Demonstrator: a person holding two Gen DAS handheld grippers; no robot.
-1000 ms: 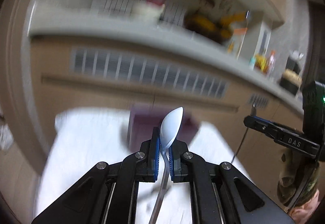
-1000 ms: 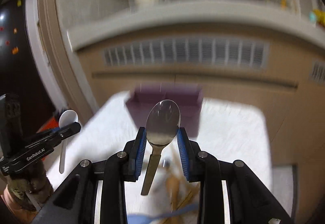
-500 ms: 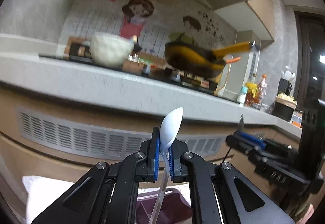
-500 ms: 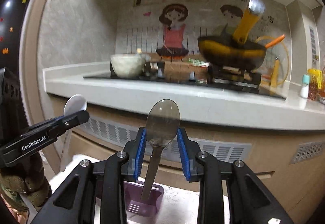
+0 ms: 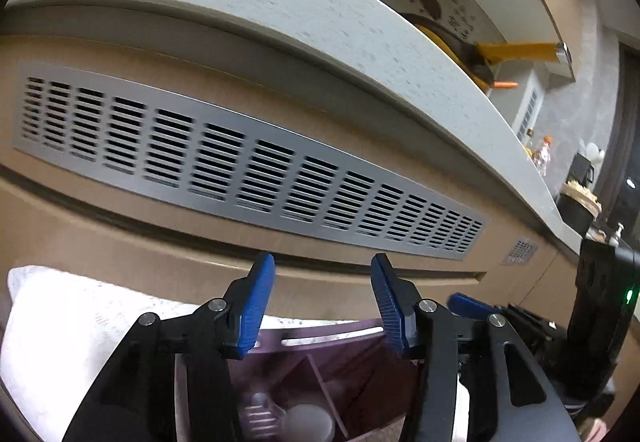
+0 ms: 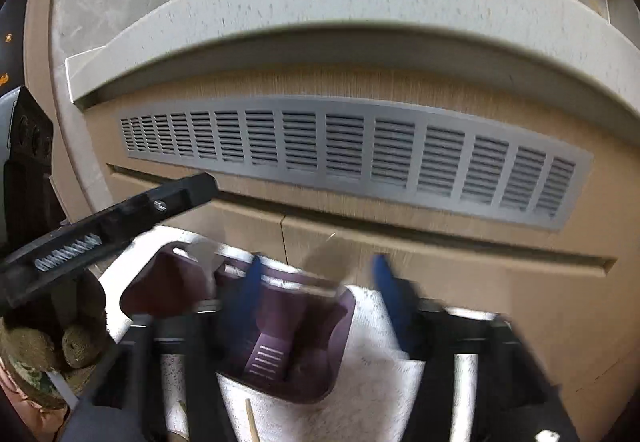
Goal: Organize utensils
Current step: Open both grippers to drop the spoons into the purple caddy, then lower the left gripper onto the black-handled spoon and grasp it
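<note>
My left gripper (image 5: 324,306) hangs over the purple utensil holder (image 5: 360,374), its jaws opening with nothing between the blue pads. A white plastic spoon (image 5: 308,422) lies in the holder's left compartment below it. My right gripper (image 6: 316,294) is blurred over the same holder (image 6: 328,342), its jaws opening too, and no spoon shows between them. One black finger of my left gripper (image 6: 132,209) crosses the left of the right wrist view. A blue pad of the right gripper (image 5: 468,304) shows at the right of the left wrist view.
The holder stands on a white towel (image 6: 380,382) close to a wooden cabinet front with a grey vent grille (image 5: 240,169). A pale countertop (image 5: 280,1) overhangs above. A wooden stick (image 6: 250,422) lies on the towel near the holder. A gloved hand (image 6: 40,354) shows at lower left.
Both grippers came forward and down over the purple holder. The left let go of the white spoon and the right of the metal spoon, and both pairs of jaws now stand apart.
</note>
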